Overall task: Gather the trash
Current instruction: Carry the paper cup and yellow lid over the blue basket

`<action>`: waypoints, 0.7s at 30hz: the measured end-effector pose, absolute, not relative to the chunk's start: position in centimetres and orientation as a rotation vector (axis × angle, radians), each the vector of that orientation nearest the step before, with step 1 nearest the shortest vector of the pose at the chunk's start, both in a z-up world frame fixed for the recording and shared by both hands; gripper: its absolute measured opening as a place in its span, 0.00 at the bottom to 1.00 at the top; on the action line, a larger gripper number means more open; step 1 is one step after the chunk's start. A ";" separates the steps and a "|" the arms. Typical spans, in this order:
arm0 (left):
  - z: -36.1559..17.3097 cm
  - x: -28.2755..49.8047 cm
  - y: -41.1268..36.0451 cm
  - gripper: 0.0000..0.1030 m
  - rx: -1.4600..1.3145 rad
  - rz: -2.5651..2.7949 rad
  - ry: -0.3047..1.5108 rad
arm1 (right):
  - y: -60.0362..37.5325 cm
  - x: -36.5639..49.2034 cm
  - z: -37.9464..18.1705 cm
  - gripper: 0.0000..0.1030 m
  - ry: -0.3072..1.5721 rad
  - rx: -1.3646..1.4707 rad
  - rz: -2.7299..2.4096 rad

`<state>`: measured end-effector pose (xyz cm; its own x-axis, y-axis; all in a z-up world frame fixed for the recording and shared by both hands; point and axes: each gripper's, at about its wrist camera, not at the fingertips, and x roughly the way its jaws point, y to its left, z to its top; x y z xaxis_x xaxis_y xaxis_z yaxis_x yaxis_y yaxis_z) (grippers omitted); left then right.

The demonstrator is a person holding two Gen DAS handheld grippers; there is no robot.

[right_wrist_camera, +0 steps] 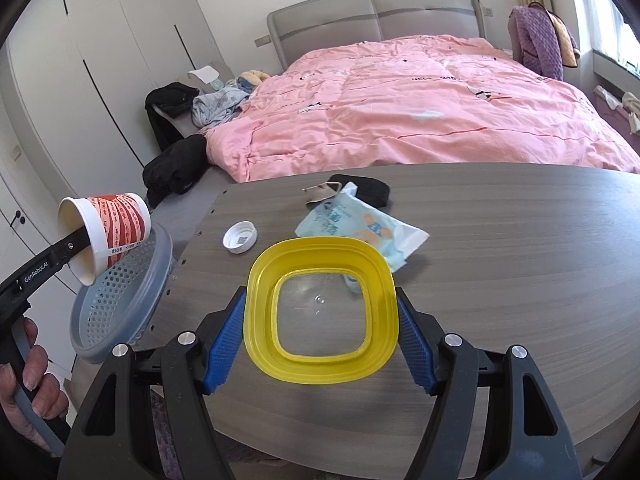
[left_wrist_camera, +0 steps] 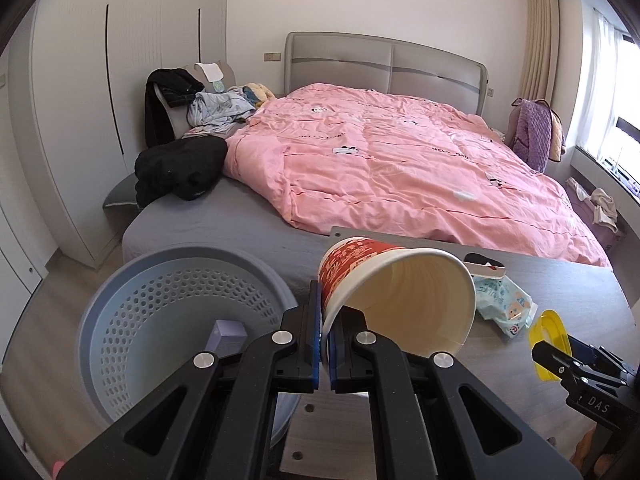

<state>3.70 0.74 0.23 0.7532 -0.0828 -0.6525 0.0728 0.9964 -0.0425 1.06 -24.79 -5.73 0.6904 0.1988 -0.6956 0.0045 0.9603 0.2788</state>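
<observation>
My left gripper [left_wrist_camera: 325, 344] is shut on the rim of a red-and-white paper cup [left_wrist_camera: 400, 296], one finger inside and one outside. The cup lies tilted on its side in the air beside the grey-blue perforated bin [left_wrist_camera: 160, 320]. In the right wrist view the cup [right_wrist_camera: 116, 224] hangs just over the bin's [right_wrist_camera: 120, 292] rim, with the left gripper [right_wrist_camera: 82, 240] coming in from the left. My right gripper [right_wrist_camera: 320, 332] is shut on a yellow plastic lid [right_wrist_camera: 320, 250], with a blue pad against each side. The lid [left_wrist_camera: 550, 332] shows at the right edge of the left wrist view.
On the grey wooden table [right_wrist_camera: 500, 260] lie a white bottle cap [right_wrist_camera: 240, 237], a pale blue wipes pack [right_wrist_camera: 360, 224], a foil scrap [right_wrist_camera: 324, 192] and a black item [right_wrist_camera: 368, 188]. A small box [left_wrist_camera: 228, 336] sits in the bin. A bed with a pink quilt [left_wrist_camera: 400, 152] stands behind.
</observation>
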 end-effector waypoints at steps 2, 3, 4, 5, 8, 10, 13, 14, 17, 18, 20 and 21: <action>0.0 3.5 2.3 0.03 -0.028 -0.062 0.720 | -23.3 1.5 -5.5 0.66 0.806 0.252 0.137; -0.2 3.5 3.1 0.03 -0.033 -0.051 0.725 | -22.4 1.9 -5.4 0.66 0.807 0.242 0.154; -0.4 3.4 4.0 0.03 -0.040 -0.036 0.729 | -21.6 2.1 -5.3 0.66 0.807 0.235 0.167; -0.6 3.4 4.7 0.03 -0.044 -0.025 0.733 | -20.8 2.4 -5.1 0.66 0.808 0.227 0.181; -1.1 3.4 7.0 0.03 -0.050 0.011 0.747 | -17.9 3.3 -5.0 0.66 0.814 0.200 0.232; -1.6 3.4 8.6 0.03 -0.060 0.030 0.757 | -16.1 3.9 -4.9 0.66 0.820 0.179 0.264; -2.3 3.4 11.0 0.03 -0.082 0.064 0.770 | -13.1 4.8 -4.9 0.66 0.829 0.144 0.313; -2.6 3.4 11.6 0.03 -0.088 0.073 0.775 | -12.2 5.0 -4.9 0.66 0.831 0.134 0.327; -3.3 3.6 13.5 0.03 -0.102 0.095 0.795 | -9.6 5.8 -4.9 0.66 0.838 0.107 0.371; -3.5 3.8 14.0 0.03 -0.104 0.102 0.801 | -8.7 6.1 -4.9 0.66 0.841 0.098 0.387; -3.8 4.0 14.9 0.03 -0.104 0.121 0.810 | -7.2 6.6 -4.9 0.66 0.845 0.083 0.412; -4.0 4.1 15.5 0.03 -0.107 0.130 0.815 | -6.4 6.8 -5.0 0.66 0.849 0.076 0.426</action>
